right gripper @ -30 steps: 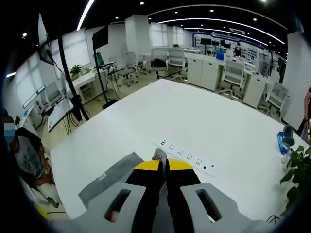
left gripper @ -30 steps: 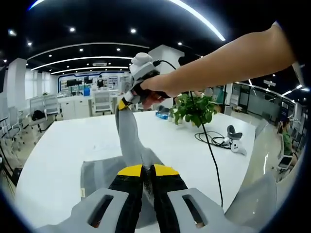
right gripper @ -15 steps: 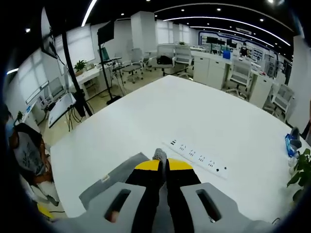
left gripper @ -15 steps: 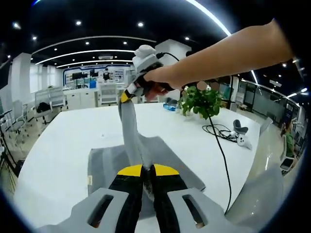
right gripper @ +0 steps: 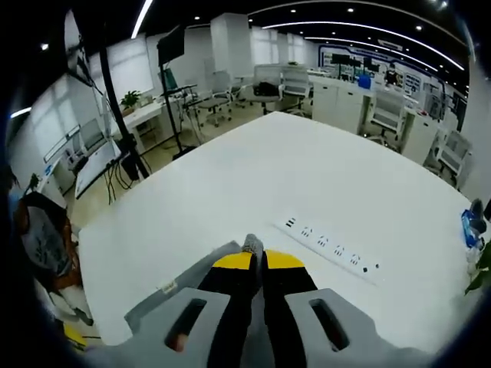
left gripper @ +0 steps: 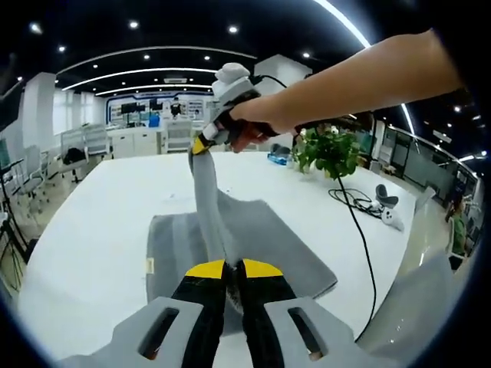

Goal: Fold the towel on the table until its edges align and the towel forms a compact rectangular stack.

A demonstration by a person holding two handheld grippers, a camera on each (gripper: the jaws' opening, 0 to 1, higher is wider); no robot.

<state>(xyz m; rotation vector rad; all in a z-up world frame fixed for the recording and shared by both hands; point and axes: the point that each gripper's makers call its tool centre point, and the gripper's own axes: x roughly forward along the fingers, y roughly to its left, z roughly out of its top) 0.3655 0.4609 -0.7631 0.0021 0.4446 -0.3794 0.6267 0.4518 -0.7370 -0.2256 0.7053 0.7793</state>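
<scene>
A grey towel (left gripper: 253,238) lies partly on the white table (left gripper: 92,230), with a taut edge of it stretched up between both grippers. My left gripper (left gripper: 232,270) is shut on one corner of the towel, low in the left gripper view. In that same view my right gripper (left gripper: 201,146), held by a person's hand, is raised above the table and shut on the other corner. In the right gripper view the right gripper (right gripper: 255,261) pinches a tuft of towel (right gripper: 251,244), and more grey cloth (right gripper: 184,280) hangs down to its left.
A white power strip (right gripper: 330,249) lies on the table (right gripper: 230,184). A potted plant (left gripper: 331,153), a black cable (left gripper: 357,222) and a white controller (left gripper: 390,215) sit at the far side. A seated person (right gripper: 42,245) and office chairs stand beyond the table's edge.
Both grippers have lifted and pulled back with the towel; more of it now shows spread flat on the table in the left gripper view. Both stay shut on it.
</scene>
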